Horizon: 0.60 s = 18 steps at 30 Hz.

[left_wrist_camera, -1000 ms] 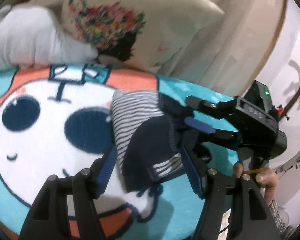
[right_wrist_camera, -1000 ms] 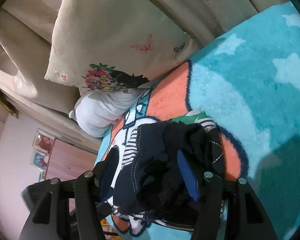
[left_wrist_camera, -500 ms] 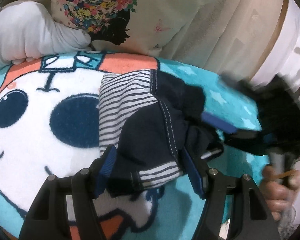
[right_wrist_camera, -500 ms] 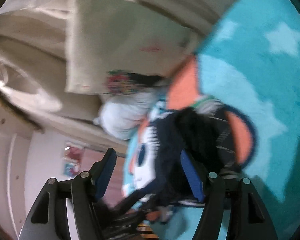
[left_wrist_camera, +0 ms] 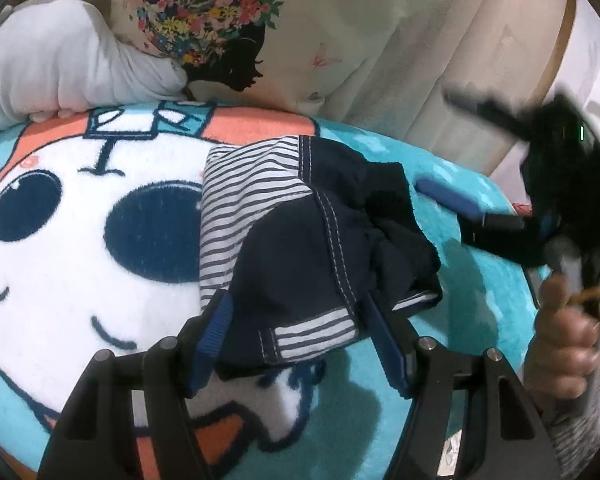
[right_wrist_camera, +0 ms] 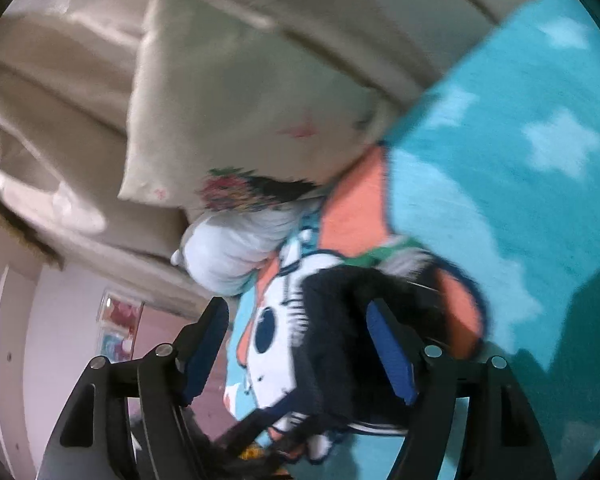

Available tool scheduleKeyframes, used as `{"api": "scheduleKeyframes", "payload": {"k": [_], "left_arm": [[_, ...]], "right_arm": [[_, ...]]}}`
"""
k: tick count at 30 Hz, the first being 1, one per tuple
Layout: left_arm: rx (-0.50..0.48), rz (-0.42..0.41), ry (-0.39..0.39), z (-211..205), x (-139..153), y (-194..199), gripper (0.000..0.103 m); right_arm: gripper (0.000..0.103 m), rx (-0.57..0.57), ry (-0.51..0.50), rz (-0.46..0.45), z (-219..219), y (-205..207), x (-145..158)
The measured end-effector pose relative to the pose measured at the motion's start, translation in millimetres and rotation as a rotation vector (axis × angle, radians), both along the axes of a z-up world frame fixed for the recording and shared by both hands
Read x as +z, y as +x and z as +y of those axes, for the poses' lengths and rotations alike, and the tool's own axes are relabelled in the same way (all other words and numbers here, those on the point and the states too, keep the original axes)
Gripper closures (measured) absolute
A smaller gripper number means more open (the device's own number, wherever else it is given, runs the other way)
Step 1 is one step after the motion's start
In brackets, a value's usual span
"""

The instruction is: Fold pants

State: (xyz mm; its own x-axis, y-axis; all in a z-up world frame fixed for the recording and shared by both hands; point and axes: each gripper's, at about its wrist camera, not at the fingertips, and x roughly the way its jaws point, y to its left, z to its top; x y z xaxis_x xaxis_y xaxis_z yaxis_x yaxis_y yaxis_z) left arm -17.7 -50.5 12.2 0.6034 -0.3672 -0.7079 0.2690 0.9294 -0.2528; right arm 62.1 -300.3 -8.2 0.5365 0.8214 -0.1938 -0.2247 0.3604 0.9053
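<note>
1. The pants [left_wrist_camera: 320, 248], dark navy with a striped lining turned out, lie bunched in a loose heap on the blanket [left_wrist_camera: 60, 264], over the right side of its big white cartoon face.
2. A second ago the right gripper [left_wrist_camera: 496, 168] reached into the far side of the heap with cloth between its fingers; it has since pulled back to the right and up and now sits clear of the cloth, blurred, with a hand [left_wrist_camera: 568, 332] on its handle.
3. Its jaws have just been opening. In the right wrist view the right gripper [right_wrist_camera: 296, 344] stands wide apart, and the pants [right_wrist_camera: 340, 320] show as a dark blur in the gap and behind the right finger; no pad presses on them.
4. The heap has spread since then: more of the striped lining and a stitched seam now face up.
5. The left gripper [left_wrist_camera: 304, 340] has kept its place at the near edge of the heap. Its jaws stand about as wide as before, one blue pad on each side of the striped cuff; whether the pads pinch the cloth I cannot tell.
6. Behind the blanket a cream pillow [left_wrist_camera: 284, 28] with a flower print leans on a beige backrest [left_wrist_camera: 476, 92], and a white cushion [left_wrist_camera: 56, 64] lies to its left.
7. Nothing lies on the pants.
</note>
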Motion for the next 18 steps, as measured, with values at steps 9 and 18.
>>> {"api": "scheduleKeyframes", "payload": {"k": [9,18], "left_arm": [[-0.006,-0.039,-0.023,7,7,-11,0.034],[-0.022,-0.066,-0.051,13,14,-25,0.029]], "right_arm": [[0.032,0.092,-0.158,0.07,53,59,-23],[0.03,-0.116,-0.324,-0.089,35,-18,12]]}}
